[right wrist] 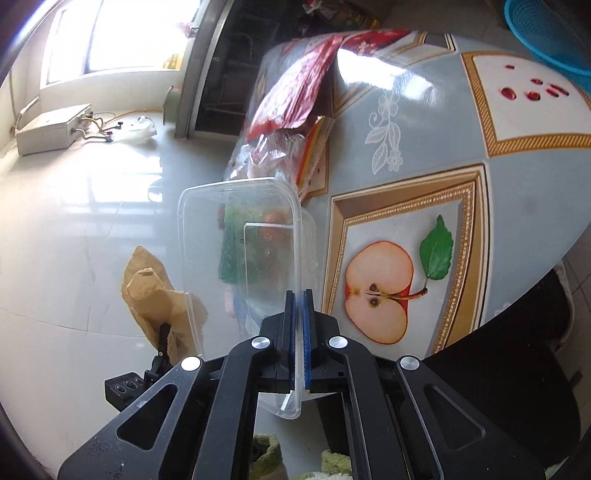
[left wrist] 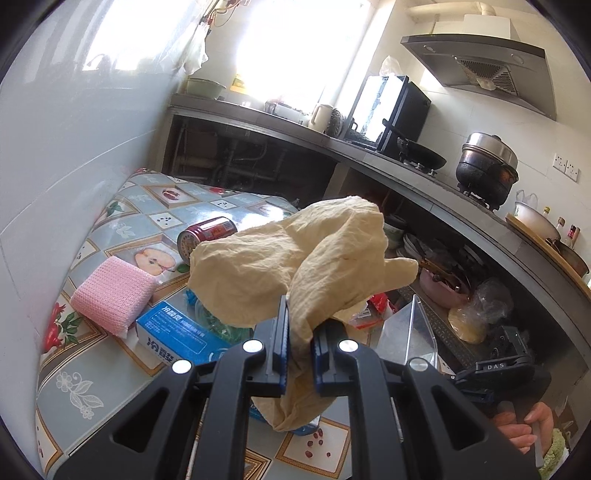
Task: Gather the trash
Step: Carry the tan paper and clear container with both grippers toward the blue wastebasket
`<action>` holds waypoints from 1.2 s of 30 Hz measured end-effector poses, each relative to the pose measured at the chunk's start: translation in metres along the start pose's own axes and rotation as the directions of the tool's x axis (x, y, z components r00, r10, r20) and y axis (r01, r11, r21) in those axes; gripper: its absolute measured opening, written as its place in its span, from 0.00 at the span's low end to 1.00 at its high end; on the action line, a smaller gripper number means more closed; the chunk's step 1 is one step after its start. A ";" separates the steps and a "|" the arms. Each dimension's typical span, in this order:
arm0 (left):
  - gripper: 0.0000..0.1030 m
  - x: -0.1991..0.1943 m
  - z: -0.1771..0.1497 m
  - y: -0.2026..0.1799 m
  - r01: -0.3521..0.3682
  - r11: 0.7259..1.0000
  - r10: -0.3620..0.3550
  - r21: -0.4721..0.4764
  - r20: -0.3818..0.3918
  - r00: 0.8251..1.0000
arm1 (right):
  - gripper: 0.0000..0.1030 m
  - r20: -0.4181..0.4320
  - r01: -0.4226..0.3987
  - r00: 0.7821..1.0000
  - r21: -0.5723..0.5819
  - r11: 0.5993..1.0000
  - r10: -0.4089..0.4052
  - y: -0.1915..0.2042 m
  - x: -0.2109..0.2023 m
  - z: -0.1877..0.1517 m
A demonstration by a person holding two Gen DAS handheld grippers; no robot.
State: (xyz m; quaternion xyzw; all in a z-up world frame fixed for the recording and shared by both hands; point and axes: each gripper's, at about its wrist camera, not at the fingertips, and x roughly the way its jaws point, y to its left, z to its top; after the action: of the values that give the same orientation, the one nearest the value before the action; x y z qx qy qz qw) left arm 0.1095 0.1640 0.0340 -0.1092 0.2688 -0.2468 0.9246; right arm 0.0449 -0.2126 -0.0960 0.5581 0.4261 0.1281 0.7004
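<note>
My left gripper (left wrist: 299,325) is shut on a crumpled beige paper bag (left wrist: 291,258), held up above the patterned table (left wrist: 122,221). Behind the bag a red drink can (left wrist: 207,236) lies on its side. A blue box (left wrist: 177,336) and a pink sponge (left wrist: 112,295) lie on the table at the left. My right gripper (right wrist: 298,295) is shut on the rim of a clear plastic container (right wrist: 240,251), held upright at the table's (right wrist: 424,147) edge. The beige bag (right wrist: 155,291) in the other gripper shows through at the left. A red wrapper (right wrist: 295,88) and clear bags lie beyond.
A kitchen counter (left wrist: 406,177) with a wok, a pot and an oven runs along the back right, with cluttered shelves beneath. A blue basket (right wrist: 546,33) sits at the table's far right. A black bin (right wrist: 498,387) stands below the table edge. Glossy floor tiles lie at the left.
</note>
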 end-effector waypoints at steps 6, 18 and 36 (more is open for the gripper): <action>0.09 0.005 0.007 -0.023 0.023 0.999 -0.023 0.030 0.000 1.000 | 0.02 0.056 -0.034 0.998 -0.023 0.999 0.035 -0.002 -0.024 0.003; 0.09 0.046 0.016 -0.093 0.097 0.988 -0.091 0.121 -0.058 0.994 | 0.02 0.229 -0.086 0.970 0.006 0.996 0.082 -0.035 -0.089 0.015; 0.09 0.194 0.016 -0.274 0.343 0.916 -0.247 0.206 -0.384 0.890 | 0.02 0.513 -0.136 0.858 0.209 0.968 0.010 -0.140 -0.191 0.034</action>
State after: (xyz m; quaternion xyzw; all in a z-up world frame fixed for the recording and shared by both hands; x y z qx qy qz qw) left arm 0.1520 -0.1690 0.0533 0.0227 0.3732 -0.4350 0.8191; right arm -0.0863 -0.4090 -0.1337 0.6678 0.2170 -0.0489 0.7103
